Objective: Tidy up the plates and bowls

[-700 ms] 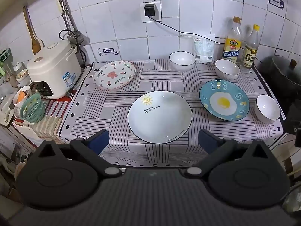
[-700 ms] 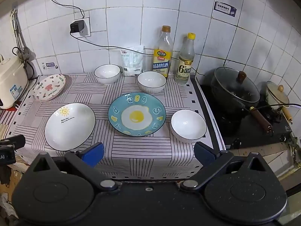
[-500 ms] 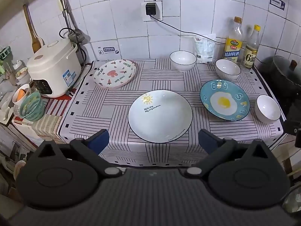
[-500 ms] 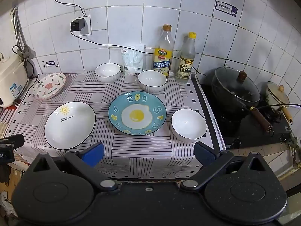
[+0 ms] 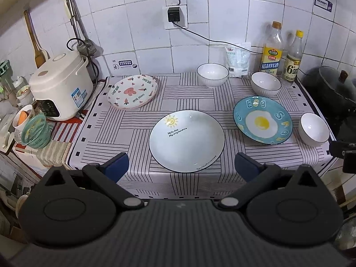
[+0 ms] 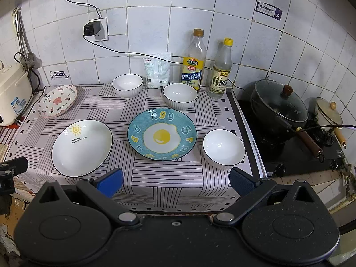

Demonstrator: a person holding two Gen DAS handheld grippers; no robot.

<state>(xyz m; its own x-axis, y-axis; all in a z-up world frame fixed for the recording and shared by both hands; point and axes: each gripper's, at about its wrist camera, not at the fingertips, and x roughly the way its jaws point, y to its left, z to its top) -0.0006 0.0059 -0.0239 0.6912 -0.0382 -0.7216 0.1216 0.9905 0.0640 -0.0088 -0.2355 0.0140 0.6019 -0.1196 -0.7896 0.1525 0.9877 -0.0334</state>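
from the left wrist view, we see the left gripper (image 5: 181,164) with its blue-padded fingers spread wide apart and nothing between them, hanging over the front edge of the striped cloth (image 5: 138,120). we take the white sun plate (image 5: 186,140) as our landmark; it lies just beyond the gripper, near the cloth's front edge. the blue egg plate (image 5: 262,120) lies just right of it, apart from it. a white bowl (image 5: 314,129) stands right of the egg plate, near the cloth's right edge. behind the sun plate and to the left lies the pink patterned plate (image 5: 133,91). two more white bowls stand behind it toward the wall: one (image 5: 212,74) straight back, one (image 5: 265,83) back and to the right, just behind the egg plate. a rice cooker (image 5: 61,84) stands far left of the sun plate, off the cloth.

from the right wrist view, we see the right gripper (image 6: 175,180) likewise with its jaws wide apart and empty, over the cloth's front edge. the sun plate (image 6: 81,147) lies beyond its left finger, the egg plate (image 6: 162,137) just right of that plate, and the near bowl (image 6: 223,148) further right again. the pink plate (image 6: 57,100) sits back-left of the sun plate. the two rear bowls (image 6: 127,85) (image 6: 180,95) stand behind the egg plate, with two bottles (image 6: 193,66) at the wall behind them. a lidded black pot (image 6: 279,109) stands far right, on the stove.
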